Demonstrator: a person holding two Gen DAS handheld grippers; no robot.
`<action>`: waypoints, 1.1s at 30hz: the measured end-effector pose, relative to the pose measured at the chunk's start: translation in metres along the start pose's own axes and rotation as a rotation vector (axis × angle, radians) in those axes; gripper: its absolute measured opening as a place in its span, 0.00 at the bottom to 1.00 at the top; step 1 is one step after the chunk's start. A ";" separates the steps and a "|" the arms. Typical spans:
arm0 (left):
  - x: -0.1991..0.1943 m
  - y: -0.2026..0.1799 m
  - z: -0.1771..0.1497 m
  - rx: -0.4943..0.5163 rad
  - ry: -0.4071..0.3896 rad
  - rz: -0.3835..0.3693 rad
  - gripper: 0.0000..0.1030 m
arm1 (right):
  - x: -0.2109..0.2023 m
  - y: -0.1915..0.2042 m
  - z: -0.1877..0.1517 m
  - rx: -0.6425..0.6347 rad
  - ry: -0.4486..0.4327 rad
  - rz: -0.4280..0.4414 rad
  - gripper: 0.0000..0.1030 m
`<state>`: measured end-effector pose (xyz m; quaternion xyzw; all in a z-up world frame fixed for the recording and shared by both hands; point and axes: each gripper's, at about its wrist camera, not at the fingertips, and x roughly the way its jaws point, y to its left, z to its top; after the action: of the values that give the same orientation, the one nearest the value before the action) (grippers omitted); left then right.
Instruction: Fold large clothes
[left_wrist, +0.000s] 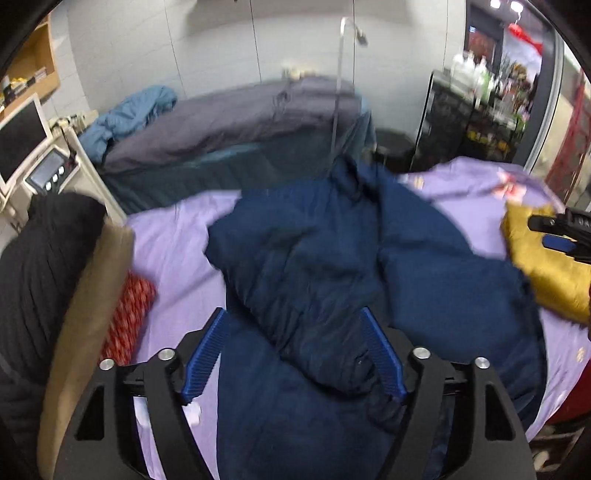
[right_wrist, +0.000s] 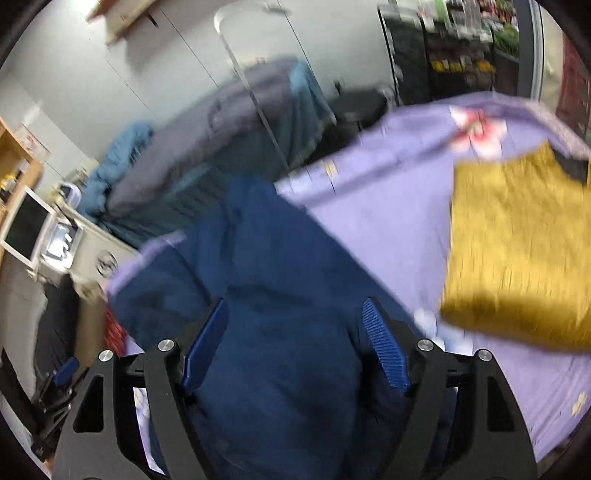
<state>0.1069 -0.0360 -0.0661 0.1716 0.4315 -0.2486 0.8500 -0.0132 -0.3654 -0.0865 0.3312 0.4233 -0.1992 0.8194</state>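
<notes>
Left wrist: left claw (left_wrist: 291, 350) wide open, gripping nothing, over navy jacket (left_wrist: 332, 258) rumpled on bed (left_wrist: 173, 258). Judged: arranging stage, no fold made.

Right wrist: right claw (right_wrist: 295, 347) open, empty, above jacket. Next: each claw needs an edge.

I hold both units forward and low: left gripper (left_wrist: 293, 314) jaws spread wide, right gripper (right_wrist: 295, 306) jaws likewise.
</notes>
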 end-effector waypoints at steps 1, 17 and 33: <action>0.007 0.000 -0.009 -0.011 0.021 -0.006 0.71 | 0.006 -0.002 -0.012 -0.020 0.023 -0.034 0.73; 0.027 0.008 -0.077 -0.107 0.170 -0.029 0.81 | 0.006 0.041 -0.138 -0.397 0.145 -0.067 0.73; 0.119 -0.083 -0.049 0.272 0.293 -0.005 0.47 | -0.004 0.076 -0.193 -0.573 0.227 -0.007 0.73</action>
<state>0.0882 -0.1121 -0.1979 0.3180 0.5133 -0.2789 0.7467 -0.0776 -0.1746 -0.1361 0.1054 0.5523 -0.0361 0.8262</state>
